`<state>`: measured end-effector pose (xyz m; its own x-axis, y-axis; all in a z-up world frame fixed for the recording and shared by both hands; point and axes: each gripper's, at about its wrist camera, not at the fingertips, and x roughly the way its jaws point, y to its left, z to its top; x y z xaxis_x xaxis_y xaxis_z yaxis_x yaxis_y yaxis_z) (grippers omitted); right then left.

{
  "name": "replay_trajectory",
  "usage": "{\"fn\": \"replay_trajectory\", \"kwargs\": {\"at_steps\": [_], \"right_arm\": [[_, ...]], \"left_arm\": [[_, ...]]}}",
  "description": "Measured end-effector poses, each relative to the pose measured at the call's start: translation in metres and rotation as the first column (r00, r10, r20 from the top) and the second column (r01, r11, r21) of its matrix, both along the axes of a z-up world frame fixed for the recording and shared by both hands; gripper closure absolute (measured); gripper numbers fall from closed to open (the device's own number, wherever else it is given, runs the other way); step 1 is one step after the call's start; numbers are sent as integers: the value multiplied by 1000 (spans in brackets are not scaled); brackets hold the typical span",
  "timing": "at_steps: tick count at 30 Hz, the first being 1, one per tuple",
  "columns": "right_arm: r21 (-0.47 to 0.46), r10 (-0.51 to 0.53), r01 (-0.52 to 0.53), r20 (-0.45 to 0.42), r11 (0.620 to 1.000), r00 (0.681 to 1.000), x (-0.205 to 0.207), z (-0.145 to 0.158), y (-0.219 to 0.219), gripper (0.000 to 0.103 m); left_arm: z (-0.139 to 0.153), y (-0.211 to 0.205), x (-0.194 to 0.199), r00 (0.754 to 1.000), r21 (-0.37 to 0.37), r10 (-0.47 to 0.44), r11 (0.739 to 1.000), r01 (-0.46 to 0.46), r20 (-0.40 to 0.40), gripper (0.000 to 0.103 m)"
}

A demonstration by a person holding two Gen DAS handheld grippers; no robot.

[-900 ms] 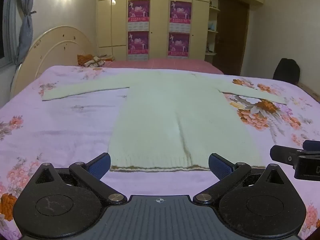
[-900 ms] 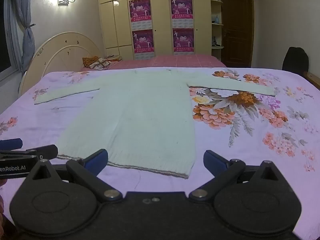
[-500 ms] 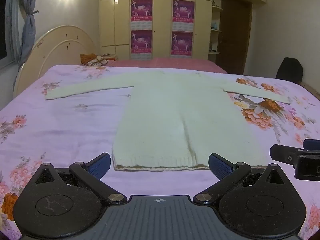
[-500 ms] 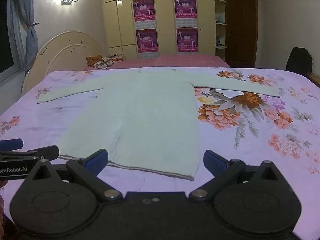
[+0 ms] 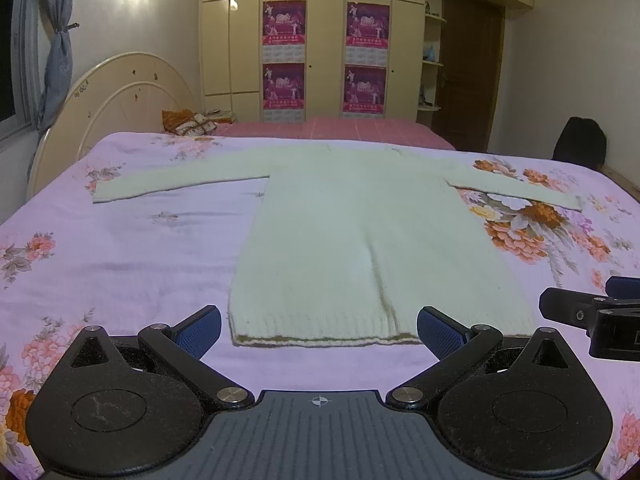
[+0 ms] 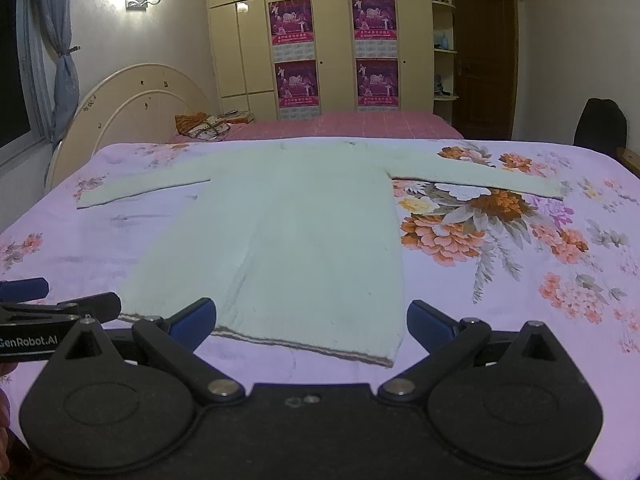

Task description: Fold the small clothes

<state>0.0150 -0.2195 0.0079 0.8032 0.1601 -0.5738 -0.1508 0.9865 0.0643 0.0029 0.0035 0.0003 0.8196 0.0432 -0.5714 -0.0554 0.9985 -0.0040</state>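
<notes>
jaws wide, sweater (image 5: 360, 240) hem apparently just beyond them.

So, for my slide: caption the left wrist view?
Open left gripper poised at hem of pale sweater spread flat on floral bedspread.

Left gripper: the black two-finger left gripper with blue pads (image 5: 319, 326) has its jaws spread wide, and nothing is between them.
Left gripper pose: it points forward and tilts down.
Right gripper: the black two-finger right gripper with blue pads (image 6: 312, 320) also stands wide apart, with nothing held.
Right gripper pose: forward, tilted down in the same way.
Position: the two grippers are side by side, not touching.
</notes>
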Motion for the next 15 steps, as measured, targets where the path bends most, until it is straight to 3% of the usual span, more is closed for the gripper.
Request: {"fn": "replay_trajectory", "kwargs": {"at_steps": [15], "right_arm": [[-1,2,-2,4,1000,1000,0,2,3,1]], "left_arm": [[0,3,1,1000,-3,2,1000,-2,1,0]]}}
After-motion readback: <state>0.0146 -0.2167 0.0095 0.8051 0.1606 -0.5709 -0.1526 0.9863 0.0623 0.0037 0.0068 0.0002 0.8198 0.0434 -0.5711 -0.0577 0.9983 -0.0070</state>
